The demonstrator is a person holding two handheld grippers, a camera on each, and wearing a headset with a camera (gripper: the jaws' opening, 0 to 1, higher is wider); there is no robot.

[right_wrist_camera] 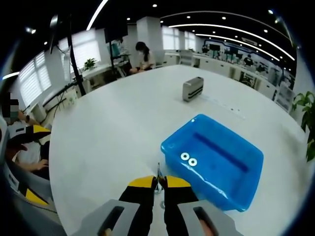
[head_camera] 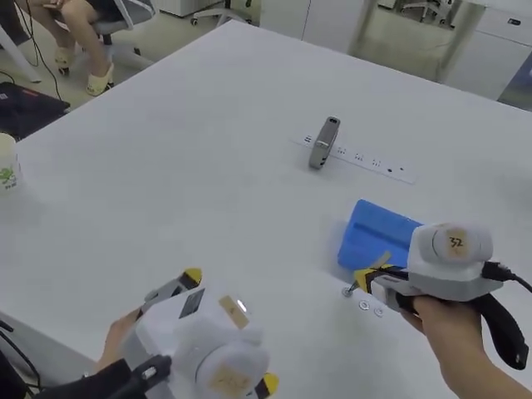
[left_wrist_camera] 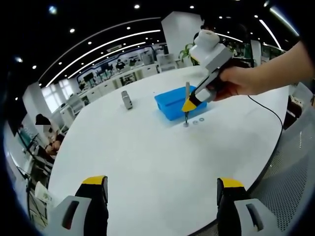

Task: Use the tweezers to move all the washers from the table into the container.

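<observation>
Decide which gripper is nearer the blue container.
Right. The right gripper is just beside the blue container, fingers shut on the tweezers; the left gripper is open, far back across the table.

This is an open-plan office. Far ahead of the left tool point(left_wrist_camera: 162, 187), long ceiling light strips point(left_wrist_camera: 98, 44) and round spotlights run above rows of desks point(left_wrist_camera: 118, 73). Ahead and left of the right tool point(right_wrist_camera: 158, 183) are tall windows point(right_wrist_camera: 83, 49) and a person point(right_wrist_camera: 142, 53) seated at a desk; a potted plant point(right_wrist_camera: 307, 115) stands off to its right. The wide white counter point(head_camera: 166, 191) carries a power strip point(head_camera: 366, 158), and an office chair point(head_camera: 125, 17) stands beyond it.
</observation>
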